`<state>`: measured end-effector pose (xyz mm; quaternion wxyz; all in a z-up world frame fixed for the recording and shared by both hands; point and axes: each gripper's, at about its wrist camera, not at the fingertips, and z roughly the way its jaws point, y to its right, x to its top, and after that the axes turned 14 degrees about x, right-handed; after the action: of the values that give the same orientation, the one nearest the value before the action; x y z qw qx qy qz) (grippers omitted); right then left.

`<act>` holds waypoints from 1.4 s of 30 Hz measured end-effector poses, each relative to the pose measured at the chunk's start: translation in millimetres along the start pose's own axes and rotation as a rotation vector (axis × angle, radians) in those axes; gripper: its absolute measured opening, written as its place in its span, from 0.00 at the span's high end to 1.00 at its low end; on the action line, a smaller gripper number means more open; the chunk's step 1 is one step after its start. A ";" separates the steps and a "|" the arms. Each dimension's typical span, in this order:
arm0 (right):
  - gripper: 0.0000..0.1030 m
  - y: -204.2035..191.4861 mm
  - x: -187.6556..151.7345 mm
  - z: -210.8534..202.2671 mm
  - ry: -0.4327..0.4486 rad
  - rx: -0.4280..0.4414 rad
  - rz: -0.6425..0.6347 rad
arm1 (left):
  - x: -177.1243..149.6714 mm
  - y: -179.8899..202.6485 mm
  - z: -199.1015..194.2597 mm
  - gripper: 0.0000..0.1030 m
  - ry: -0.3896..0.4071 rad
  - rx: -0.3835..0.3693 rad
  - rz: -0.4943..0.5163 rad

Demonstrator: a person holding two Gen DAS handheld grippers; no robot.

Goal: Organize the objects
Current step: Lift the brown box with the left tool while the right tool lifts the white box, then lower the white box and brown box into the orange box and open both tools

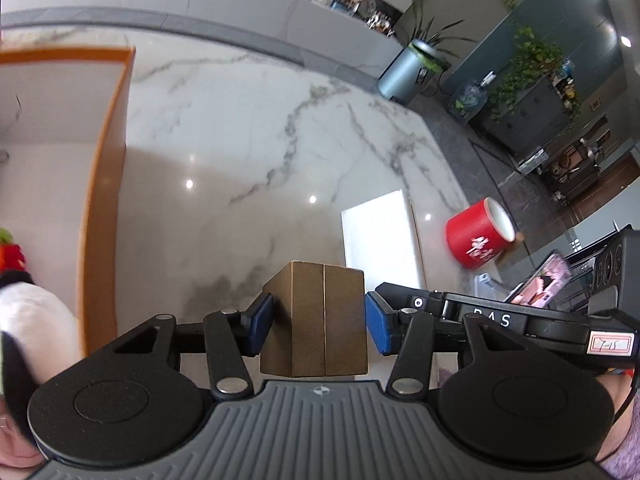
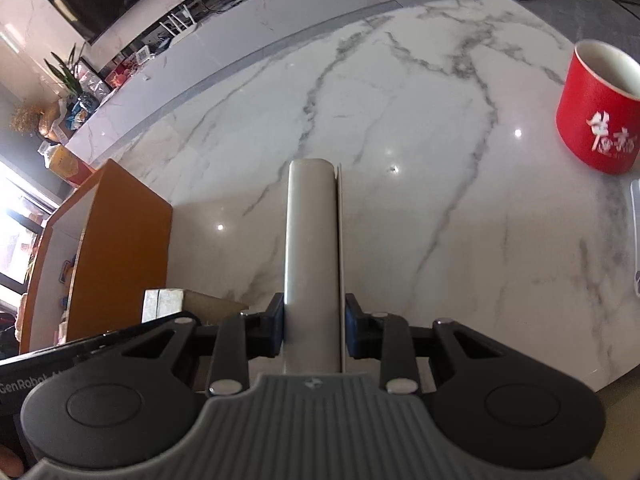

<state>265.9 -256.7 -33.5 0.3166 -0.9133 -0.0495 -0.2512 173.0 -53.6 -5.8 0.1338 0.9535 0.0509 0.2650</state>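
Note:
My left gripper (image 1: 318,322) is shut on a small brown cardboard box (image 1: 316,300), one blue pad on each side, and holds it above the marble table (image 1: 240,140). My right gripper (image 2: 314,330) is shut on a flat white box (image 2: 312,240), seen edge-on and sticking out forward. In the left wrist view that white box (image 1: 376,232) shows its broad face, with the right gripper (image 1: 420,304) just right of mine. The cardboard box (image 2: 164,304) also shows at lower left of the right wrist view.
An open orange-sided bin (image 1: 108,160) (image 2: 120,248) stands at the left. At the right, near the table edge, is a red cup (image 1: 478,236) (image 2: 596,120). A phone (image 1: 540,284) lies beyond the right gripper. Plush toys (image 1: 12,256) are at the far left.

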 end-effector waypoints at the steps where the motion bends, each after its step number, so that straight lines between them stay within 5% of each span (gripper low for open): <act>1: 0.70 -10.5 2.5 -5.0 0.005 0.010 -0.040 | 1.5 -1.5 -10.0 0.44 0.017 -0.005 0.006; 12: 0.70 -164.9 24.5 -26.7 -0.057 0.128 -0.593 | 42.1 -81.5 -114.1 0.44 0.164 0.048 -0.012; 22: 0.70 -269.7 24.4 55.6 -0.168 0.157 -1.016 | 67.3 -157.2 -125.7 0.44 0.155 0.212 0.039; 35: 0.70 -279.1 3.7 195.4 -0.355 0.023 -1.560 | 74.8 -210.3 -86.0 0.45 0.056 0.187 0.099; 42: 0.70 -267.3 -0.9 232.7 -0.409 0.012 -1.712 | 79.0 -217.5 -71.7 0.45 0.038 0.180 0.102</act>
<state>297.9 96.1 -42.7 0.0094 -0.5882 -0.7742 -0.2335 197.6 184.6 30.7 0.0330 0.9579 0.0285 0.2838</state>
